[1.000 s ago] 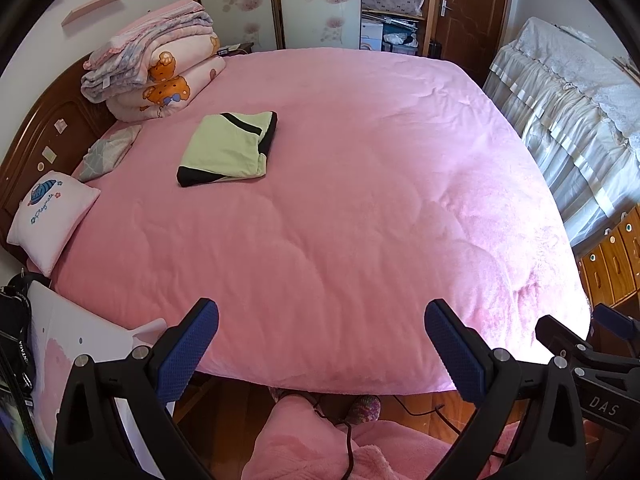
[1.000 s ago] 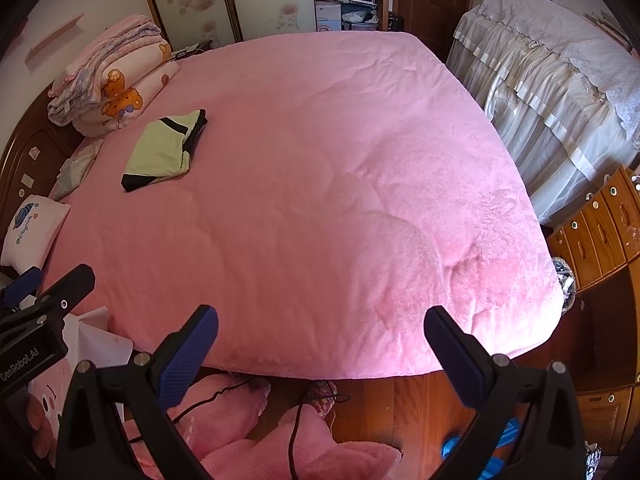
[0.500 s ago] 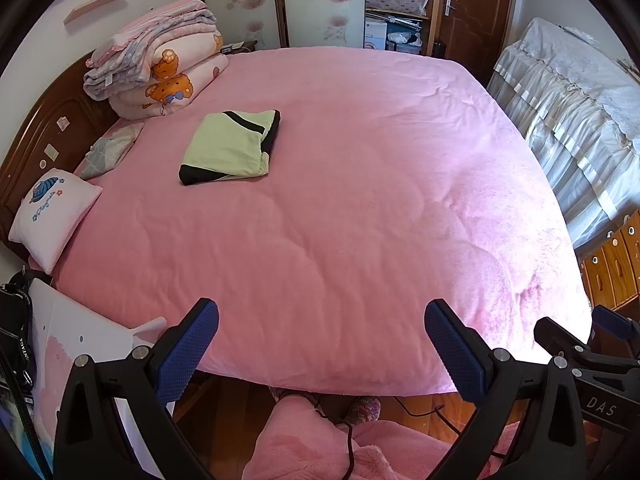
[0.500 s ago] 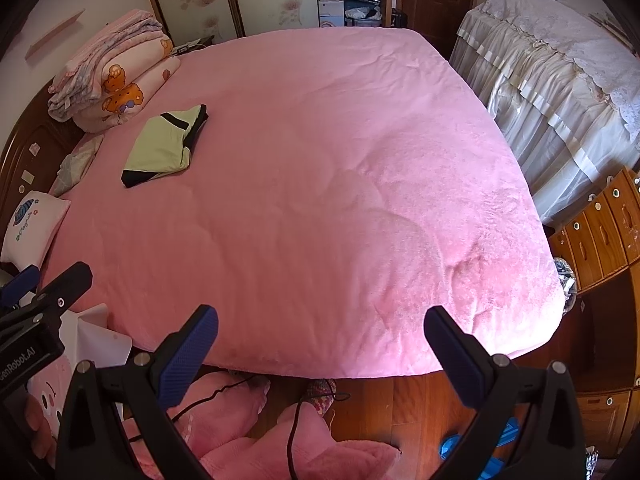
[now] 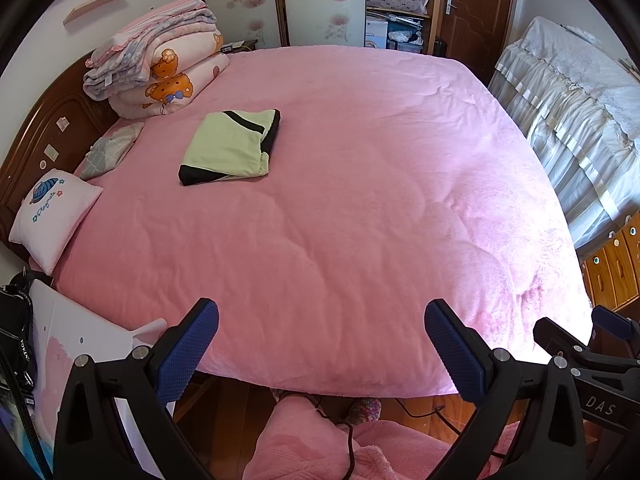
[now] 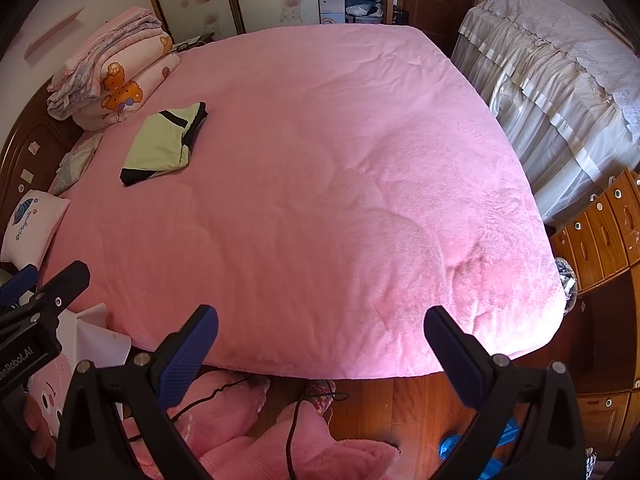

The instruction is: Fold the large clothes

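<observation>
While both grippers hung back over the near edge of the bed, almost nothing had changed over the last second: the views had only drifted slightly, and the folded green-and-black garment (image 5: 230, 148) had stayed put in the upper left of the frame, on the pink bedspread (image 5: 360, 208) just in front of the stacked quilts (image 5: 160, 68). The left gripper (image 5: 320, 348) was spread wide with nothing between its blue pads, and the right gripper (image 6: 320, 352) was equally wide and empty. That stillness suggested the fold was finished, the garment released and well apart from both tools.
</observation>
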{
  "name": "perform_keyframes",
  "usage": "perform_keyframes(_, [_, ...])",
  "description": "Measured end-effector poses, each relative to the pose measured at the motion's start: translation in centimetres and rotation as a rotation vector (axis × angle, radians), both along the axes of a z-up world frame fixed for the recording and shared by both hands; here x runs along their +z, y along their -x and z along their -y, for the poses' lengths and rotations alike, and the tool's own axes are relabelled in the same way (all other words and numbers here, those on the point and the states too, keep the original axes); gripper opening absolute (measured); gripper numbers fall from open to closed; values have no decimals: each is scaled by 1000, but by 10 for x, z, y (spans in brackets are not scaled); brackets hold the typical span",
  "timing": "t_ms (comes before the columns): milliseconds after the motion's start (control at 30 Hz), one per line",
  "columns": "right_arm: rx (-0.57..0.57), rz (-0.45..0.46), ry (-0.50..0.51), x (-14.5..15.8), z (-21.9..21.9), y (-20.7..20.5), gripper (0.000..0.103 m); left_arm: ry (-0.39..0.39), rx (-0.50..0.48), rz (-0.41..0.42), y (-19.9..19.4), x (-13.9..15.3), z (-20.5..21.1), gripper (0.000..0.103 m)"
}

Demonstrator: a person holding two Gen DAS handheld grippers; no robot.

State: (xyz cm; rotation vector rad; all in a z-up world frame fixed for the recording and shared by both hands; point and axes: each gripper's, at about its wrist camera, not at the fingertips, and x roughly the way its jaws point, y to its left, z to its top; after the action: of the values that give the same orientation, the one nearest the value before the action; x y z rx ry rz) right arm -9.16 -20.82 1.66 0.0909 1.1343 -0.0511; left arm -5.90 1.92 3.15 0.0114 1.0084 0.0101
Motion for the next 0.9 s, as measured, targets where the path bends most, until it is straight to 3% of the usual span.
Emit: perform_keyframes(900, [4,-17,-5,-8,11,-9,103,-2,-3,-9,-3,-1,-3,102])
